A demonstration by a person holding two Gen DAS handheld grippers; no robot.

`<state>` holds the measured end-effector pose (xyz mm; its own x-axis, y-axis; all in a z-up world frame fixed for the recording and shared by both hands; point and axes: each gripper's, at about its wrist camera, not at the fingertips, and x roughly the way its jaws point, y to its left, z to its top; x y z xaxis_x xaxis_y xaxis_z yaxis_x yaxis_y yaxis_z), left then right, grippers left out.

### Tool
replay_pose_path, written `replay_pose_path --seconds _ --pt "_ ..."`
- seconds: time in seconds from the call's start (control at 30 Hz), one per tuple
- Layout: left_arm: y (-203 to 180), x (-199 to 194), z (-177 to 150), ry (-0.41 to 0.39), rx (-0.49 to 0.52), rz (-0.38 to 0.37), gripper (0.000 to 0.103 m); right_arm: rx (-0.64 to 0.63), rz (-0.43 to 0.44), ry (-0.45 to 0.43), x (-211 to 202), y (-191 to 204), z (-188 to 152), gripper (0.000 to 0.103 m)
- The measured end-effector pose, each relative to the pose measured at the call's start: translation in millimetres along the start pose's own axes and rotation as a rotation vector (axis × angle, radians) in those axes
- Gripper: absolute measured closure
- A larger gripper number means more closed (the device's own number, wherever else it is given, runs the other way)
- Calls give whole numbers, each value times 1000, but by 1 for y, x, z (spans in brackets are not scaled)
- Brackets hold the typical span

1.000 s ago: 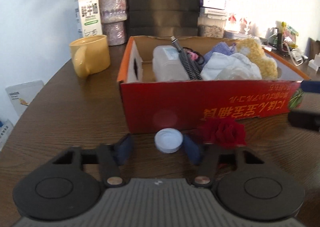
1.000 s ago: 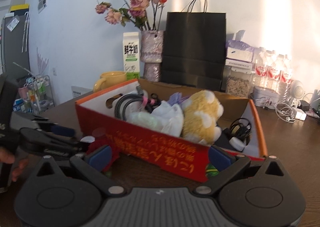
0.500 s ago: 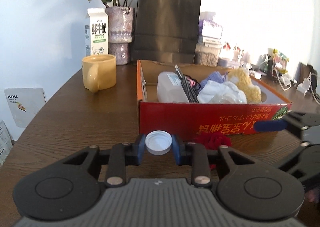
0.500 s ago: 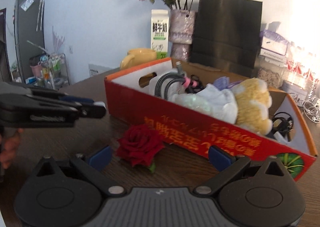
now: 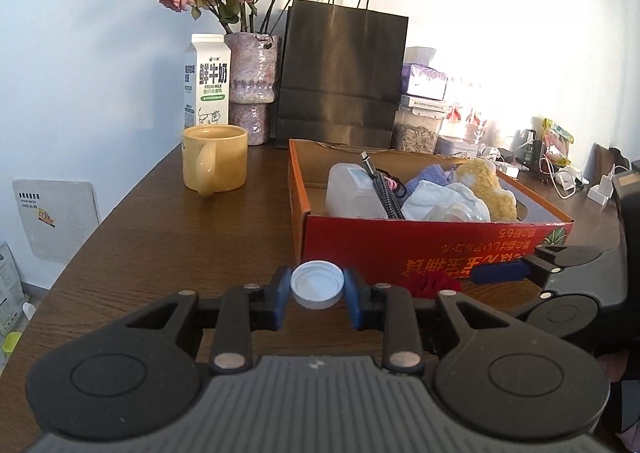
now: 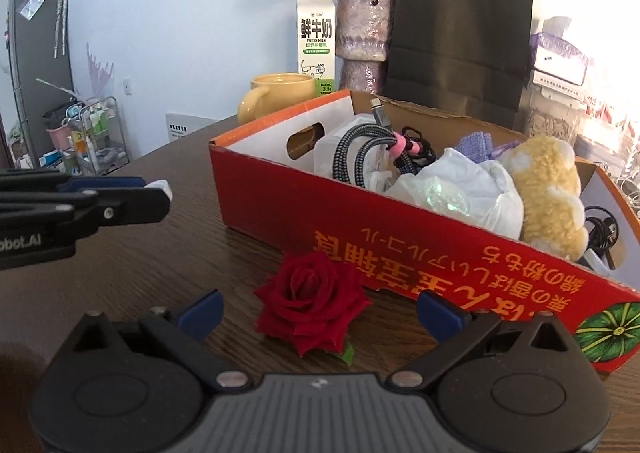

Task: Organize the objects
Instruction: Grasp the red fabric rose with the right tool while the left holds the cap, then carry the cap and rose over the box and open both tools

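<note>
the left wrist view looks low across the counter (image 5: 160, 237) at the box's (image 5: 400, 249) long side, close. the right wrist view faces its corner from nearby. both share box, rose (image 6: 312, 301) and bag (image 5: 344, 77).

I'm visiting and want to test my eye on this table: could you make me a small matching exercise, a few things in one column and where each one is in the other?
Things:
1. white bottle cap
2. red rose
3. yellow plush toy
4. yellow mug

Places:
A. inside the red box
B. on the table left of the box, in front of the milk carton
C. clamped in the left hand-held gripper
D. on the table between the open fingers of the right hand-held gripper

Pairs: 1-C, 2-D, 3-A, 4-B
</note>
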<state>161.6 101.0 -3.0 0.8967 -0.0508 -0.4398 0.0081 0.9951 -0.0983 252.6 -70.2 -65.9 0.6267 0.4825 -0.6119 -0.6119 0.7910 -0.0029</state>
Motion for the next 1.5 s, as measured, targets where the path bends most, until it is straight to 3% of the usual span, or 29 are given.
replay_pose_path --seconds 0.13,0.3,0.6,0.9,1.23,1.5 --pt "4 -2 -2 3 -7 -3 74 15 -8 9 6 2 2 14" --pt "4 -4 -4 6 -12 -4 74 25 -1 5 10 5 2 43" --pt "-4 -8 -3 2 -18 -8 74 12 37 -41 -2 7 0 63" --pt "-31 -9 16 -42 -14 -27 74 9 79 -142 -37 -9 -1 66" --pt "-71 23 56 -103 -16 -54 74 51 -17 -288 -79 -82 18 66" --pt "-98 61 85 -121 -5 -75 74 62 -85 -333 -84 -140 39 66"
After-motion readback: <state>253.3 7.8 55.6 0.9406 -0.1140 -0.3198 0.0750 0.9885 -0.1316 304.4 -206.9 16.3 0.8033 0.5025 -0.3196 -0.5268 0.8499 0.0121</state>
